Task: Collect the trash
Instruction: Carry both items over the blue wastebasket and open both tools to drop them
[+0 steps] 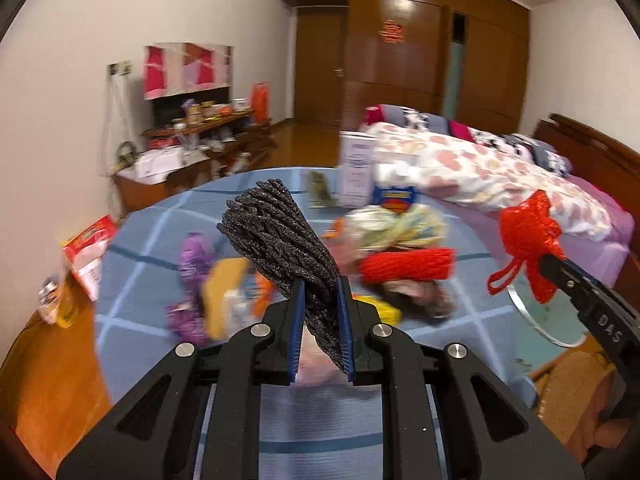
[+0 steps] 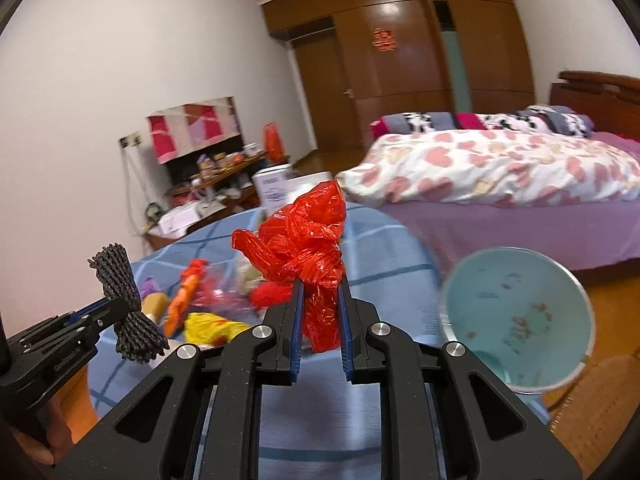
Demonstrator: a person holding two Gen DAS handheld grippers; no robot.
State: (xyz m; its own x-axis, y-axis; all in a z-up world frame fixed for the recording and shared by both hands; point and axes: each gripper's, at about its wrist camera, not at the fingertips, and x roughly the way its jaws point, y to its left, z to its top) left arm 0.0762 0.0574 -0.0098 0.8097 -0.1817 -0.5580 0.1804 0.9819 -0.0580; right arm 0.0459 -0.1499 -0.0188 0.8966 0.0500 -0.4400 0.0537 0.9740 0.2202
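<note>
My left gripper (image 1: 320,283) is shut on a dark grey bundle of twisted cord (image 1: 272,232), which it holds up above the table. The right gripper (image 2: 320,285) is shut on a crumpled red plastic bag (image 2: 308,240), also lifted. Each wrist view shows the other gripper: the right gripper (image 1: 547,262) with the red bag (image 1: 528,232), and the left gripper (image 2: 118,305) with the cord bundle (image 2: 120,280). Below lies a blurred pile of trash: a red knitted roll (image 1: 408,266), a purple wrapper (image 1: 194,256) and yellow and orange packets (image 2: 208,326).
The round table has a blue checked cloth (image 1: 152,240). A pale blue round bin with a metal rim (image 2: 516,312) stands low at the right. A white box (image 1: 356,172) stands at the table's far edge. A bed (image 2: 500,168) lies beyond, a cluttered sideboard (image 1: 200,136) at the left wall.
</note>
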